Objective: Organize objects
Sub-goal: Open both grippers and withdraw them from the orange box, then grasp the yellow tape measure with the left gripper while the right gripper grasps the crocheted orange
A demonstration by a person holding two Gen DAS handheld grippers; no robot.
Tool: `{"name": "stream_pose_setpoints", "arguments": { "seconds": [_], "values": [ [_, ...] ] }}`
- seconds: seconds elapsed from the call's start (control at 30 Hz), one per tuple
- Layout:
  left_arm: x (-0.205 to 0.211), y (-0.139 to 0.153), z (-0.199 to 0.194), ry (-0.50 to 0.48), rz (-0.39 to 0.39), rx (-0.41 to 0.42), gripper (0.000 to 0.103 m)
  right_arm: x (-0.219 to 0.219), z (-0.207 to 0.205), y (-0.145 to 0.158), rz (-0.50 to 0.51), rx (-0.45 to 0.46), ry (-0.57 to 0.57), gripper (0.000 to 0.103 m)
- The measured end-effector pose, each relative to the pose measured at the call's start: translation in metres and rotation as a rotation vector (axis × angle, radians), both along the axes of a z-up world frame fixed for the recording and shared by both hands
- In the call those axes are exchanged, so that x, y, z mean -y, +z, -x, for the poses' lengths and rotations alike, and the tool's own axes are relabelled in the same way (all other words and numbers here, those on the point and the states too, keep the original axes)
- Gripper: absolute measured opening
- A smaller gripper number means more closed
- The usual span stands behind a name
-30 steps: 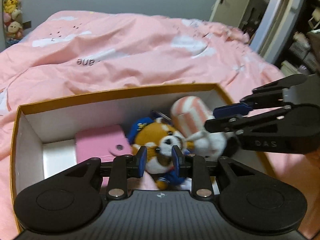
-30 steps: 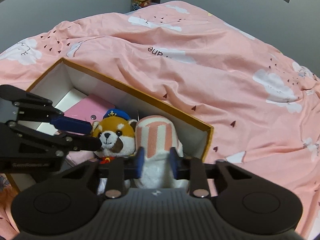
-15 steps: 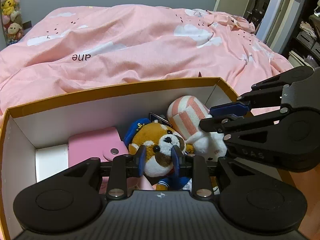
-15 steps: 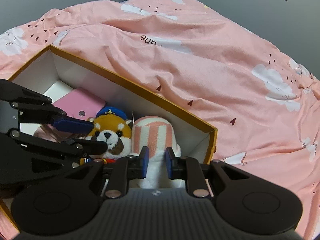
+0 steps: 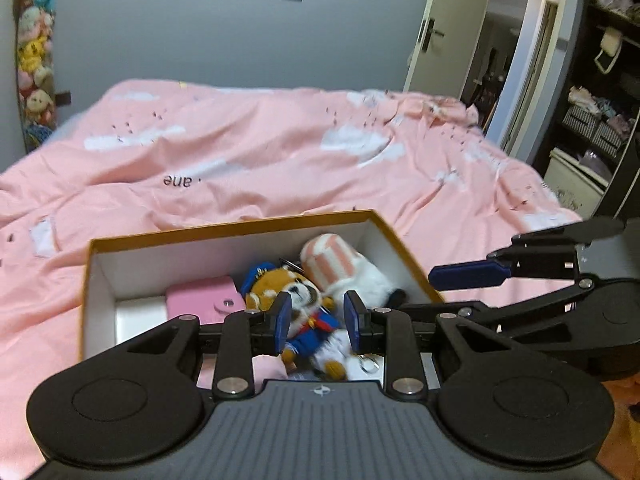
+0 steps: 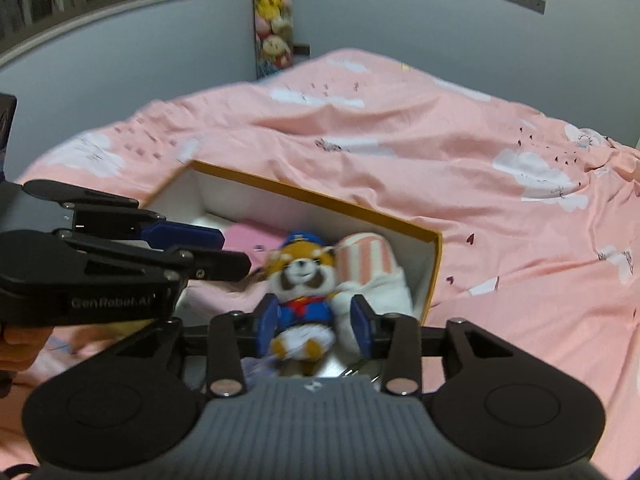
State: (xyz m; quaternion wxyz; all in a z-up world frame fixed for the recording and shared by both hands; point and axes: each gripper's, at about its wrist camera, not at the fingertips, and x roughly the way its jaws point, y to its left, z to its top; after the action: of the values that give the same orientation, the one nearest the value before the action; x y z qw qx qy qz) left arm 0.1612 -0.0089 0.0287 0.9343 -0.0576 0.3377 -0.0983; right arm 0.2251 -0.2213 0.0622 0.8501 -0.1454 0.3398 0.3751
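Both pairs of black tongs with blue pads hang over the near end of a shallow white cardboard box with an orange-brown rim, which sits on a bed under a pink quilt printed with white clouds. The left tongs stand a little apart with nothing pinched between the pads. The right tongs are spreading wider at this moment, and they too grip nothing. Just past both sets of tips, down in the box, lies a small orange-and-white plush animal in a blue sailor suit and cap. Touching its right side is a pink-and-white striped plush roll. To the left of the plush animal lies a flat pink case with a snap button. Farther off, a column of stuffed toys hangs in the corner by the grey wall.
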Motion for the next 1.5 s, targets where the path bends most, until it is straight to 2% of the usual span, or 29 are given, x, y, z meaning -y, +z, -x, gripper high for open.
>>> {"name": "stream_pose_setpoints", "arguments": {
  "seconds": [0.1, 0.2, 0.27, 0.37, 0.53, 0.63, 0.8, 0.9, 0.97, 1.07, 1.33, 1.5],
  "values": [
    [0.006, 0.005, 0.036, -0.016, 0.023, 0.006, 0.035, 0.020, 0.037, 0.003, -0.058, -0.003, -0.016, 0.047],
    [0.012, -0.004, 0.064, -0.025, 0.047, -0.051, 0.035, 0.034, 0.069, -0.007, -0.068, -0.018, -0.060, 0.052],
    [0.017, -0.013, 0.076, -0.047, 0.028, -0.105, 0.035, 0.042, 0.087, -0.018, -0.041, -0.024, -0.089, 0.056],
    [0.020, -0.033, 0.089, -0.046, -0.025, -0.176, 0.035, 0.053, 0.107, -0.038, -0.012, -0.085, -0.128, 0.058],
    [0.025, -0.063, 0.103, -0.060, -0.041, -0.297, 0.035, 0.065, 0.126, -0.074, 0.057, -0.220, -0.195, 0.058],
    [0.025, -0.070, 0.107, -0.056, -0.023, -0.323, 0.035, 0.064, 0.131, -0.095, 0.102, -0.302, -0.214, 0.058],
    [0.023, -0.075, 0.111, -0.031, -0.034, -0.344, 0.035, 0.056, 0.134, -0.111, 0.176, -0.318, -0.208, 0.058],
    [0.022, -0.079, 0.112, -0.022, -0.031, -0.360, 0.035, 0.054, 0.132, -0.117, 0.182, -0.360, -0.180, 0.057],
    [0.021, -0.084, 0.109, -0.015, -0.029, -0.372, 0.035, 0.051, 0.134, -0.121, 0.186, -0.381, -0.161, 0.049],
    [0.020, -0.088, 0.108, -0.011, -0.024, -0.385, 0.035, 0.050, 0.133, -0.129, 0.174, -0.429, -0.145, 0.042],
    [0.019, -0.090, 0.108, -0.005, -0.001, -0.373, 0.035, 0.049, 0.133, -0.128, 0.155, -0.413, -0.144, 0.040],
    [0.009, -0.084, 0.105, 0.025, 0.047, -0.335, 0.035, 0.049, 0.136, -0.105, 0.128, -0.318, -0.127, 0.040]
  ]
}}
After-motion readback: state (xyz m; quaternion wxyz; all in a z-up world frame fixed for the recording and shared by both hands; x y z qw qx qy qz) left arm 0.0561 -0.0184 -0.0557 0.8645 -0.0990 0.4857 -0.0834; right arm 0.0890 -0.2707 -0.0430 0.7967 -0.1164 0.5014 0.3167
